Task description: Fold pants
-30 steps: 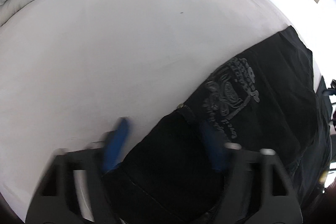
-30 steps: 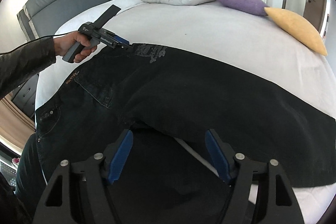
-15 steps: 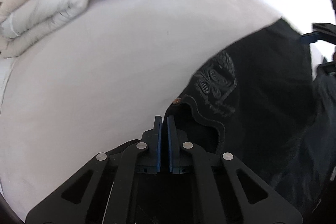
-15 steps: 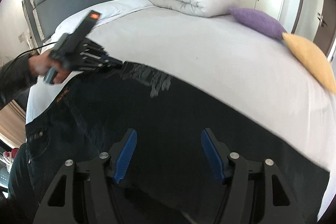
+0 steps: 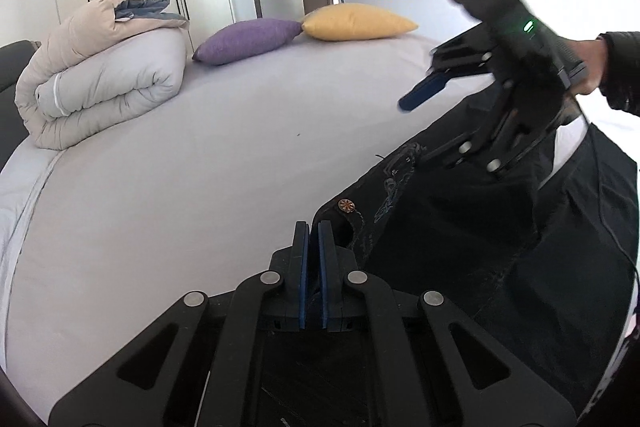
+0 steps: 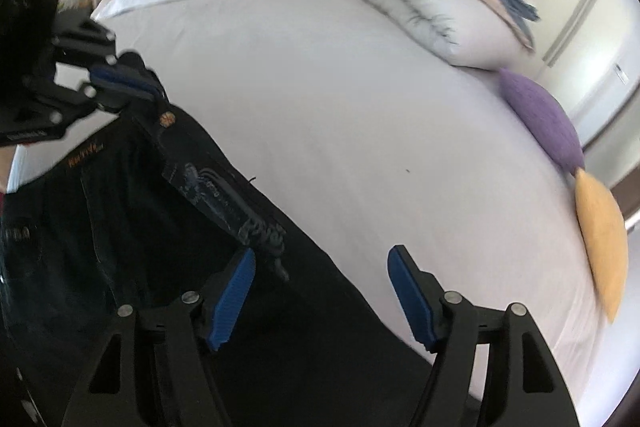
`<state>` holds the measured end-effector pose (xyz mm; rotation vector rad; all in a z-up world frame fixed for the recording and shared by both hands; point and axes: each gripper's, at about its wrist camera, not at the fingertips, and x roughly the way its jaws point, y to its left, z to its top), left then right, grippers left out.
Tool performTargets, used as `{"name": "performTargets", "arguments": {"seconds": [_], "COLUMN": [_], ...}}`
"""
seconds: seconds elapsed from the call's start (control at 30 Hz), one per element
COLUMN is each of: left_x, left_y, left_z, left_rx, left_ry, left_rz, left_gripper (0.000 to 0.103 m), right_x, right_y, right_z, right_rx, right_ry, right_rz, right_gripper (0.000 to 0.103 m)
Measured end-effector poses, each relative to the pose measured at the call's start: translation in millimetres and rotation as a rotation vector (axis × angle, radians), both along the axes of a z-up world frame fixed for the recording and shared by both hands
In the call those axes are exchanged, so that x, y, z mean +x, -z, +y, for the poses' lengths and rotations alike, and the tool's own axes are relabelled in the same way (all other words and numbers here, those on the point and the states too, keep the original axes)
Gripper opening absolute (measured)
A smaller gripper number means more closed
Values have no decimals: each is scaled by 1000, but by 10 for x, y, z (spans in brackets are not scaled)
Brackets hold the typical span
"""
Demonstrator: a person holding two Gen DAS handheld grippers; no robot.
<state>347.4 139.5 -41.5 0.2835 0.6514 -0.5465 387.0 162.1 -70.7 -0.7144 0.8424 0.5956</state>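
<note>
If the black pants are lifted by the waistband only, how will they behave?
Probably floppy: the black pants already sag and crease below the left tongs pinching the waistband. Likely rather heavy, since the denim looks thick. The far leg would probably drag over the bed sheet.

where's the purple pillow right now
The purple pillow lies at the far edge of the bed, between the rolled duvet and the yellow pillow, which it touches. In the right wrist view it sits at the right side.

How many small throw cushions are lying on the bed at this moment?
2. The purple cushion lies at the bed's far edge beside the rolled duvet; the yellow cushion touches its other end. Others may be hidden outside both views.
</note>
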Motion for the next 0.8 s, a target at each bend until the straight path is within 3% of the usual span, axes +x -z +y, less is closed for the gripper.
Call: {"name": "performTargets", "arguments": {"seconds": [0.03,0.13,0.2,0.33,0.6,0.73,0.8], "left_x": [-13,-75,-161,-248,-700,-1048,-1254], "left_y": [-3,-17,-28,-3,43,104,163], "left_z": [-5,-4,-6,136,282,403,458], "left_rx": [-5,-19,-29,-60,-94,-106,-113], "left_ry": [-3,-9,-13,-24,-35,-48,-40], "left_rz": [-3,0,0,14,54,84,110], "left_gripper": [3,3,3,3,3,3,3], "right_x": [28,136,95,-39,-566,-920,-1215], "right_y": [28,89,55,-23,16,122,198], "right_z": [12,62,64,99,372,564,631], "right_rx": [-10,-22,9,55,262,235,152], "right_ry": [0,35,40,59,72,10,-40], "right_rz": [8,51,57,70,163,151,109], "right_gripper": [63,19,11,8,7,7,7]}}
